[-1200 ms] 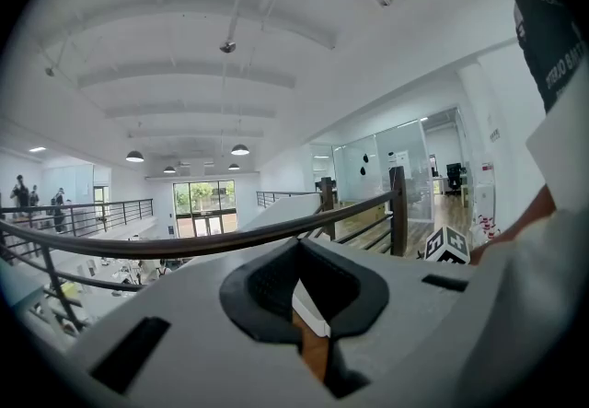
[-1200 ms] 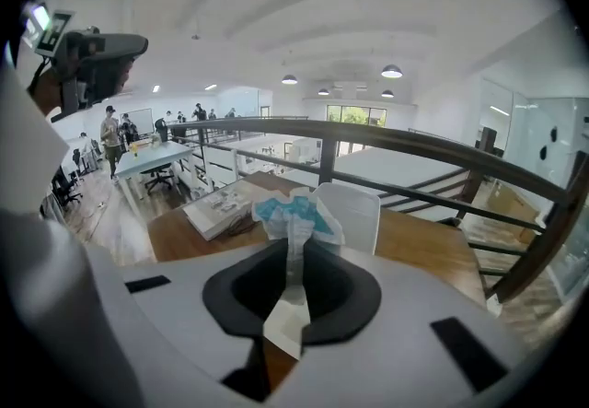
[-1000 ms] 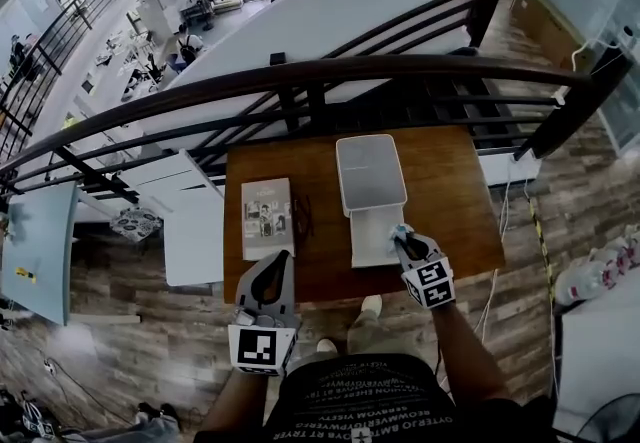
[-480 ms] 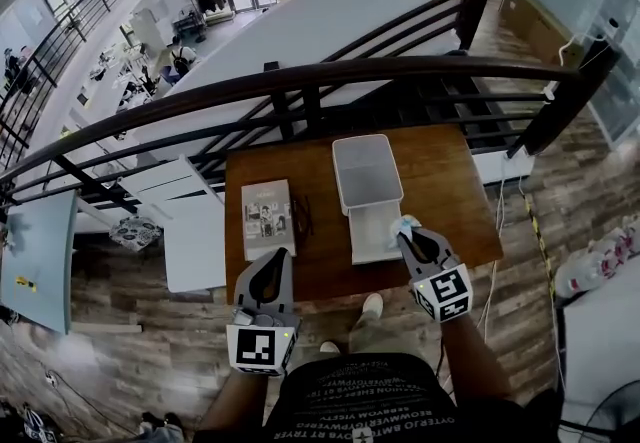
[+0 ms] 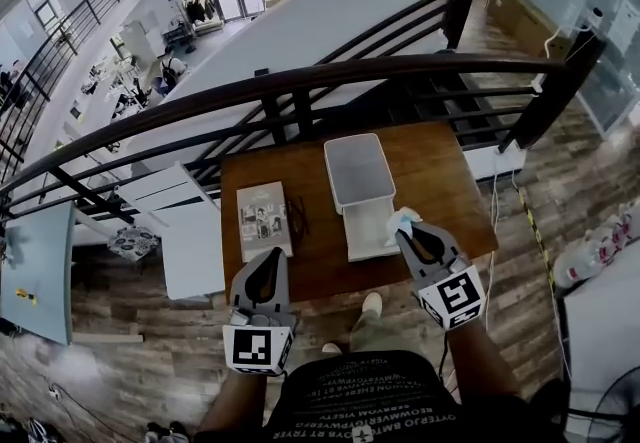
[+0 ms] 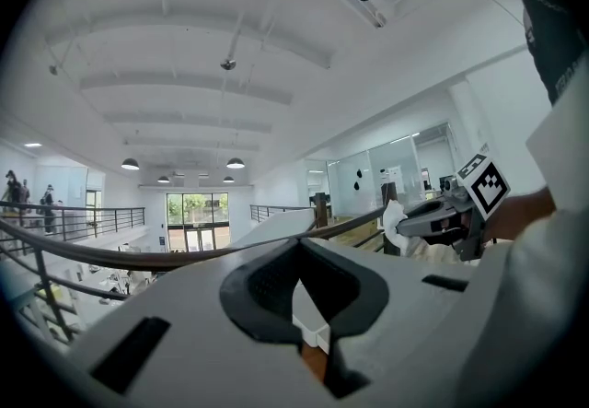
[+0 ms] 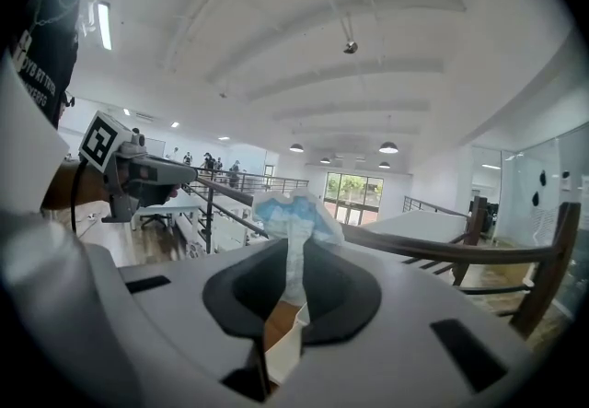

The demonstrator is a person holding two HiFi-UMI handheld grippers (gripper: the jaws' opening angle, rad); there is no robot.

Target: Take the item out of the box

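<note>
Lifted since a second ago, the right gripper now hangs higher over the open white rectangular cardboard box, carrying the crumpled white soft packet with blue print up out of it. Its jaws are clamped on the packet's narrow lower part. The packet's long axis runs along the jaws, and its wider, blue-printed end flares out past the fingertips, away from the person. It is in the air above the box's near right corner.

One packet is visible, and one box, whose pale grey lid lies open on the far side. One grey printed booklet lies flat to the left, on the single brown wooden table. Of the two grippers, the left gripper hovers by the table's near edge, jaws together with nothing between them.
</note>
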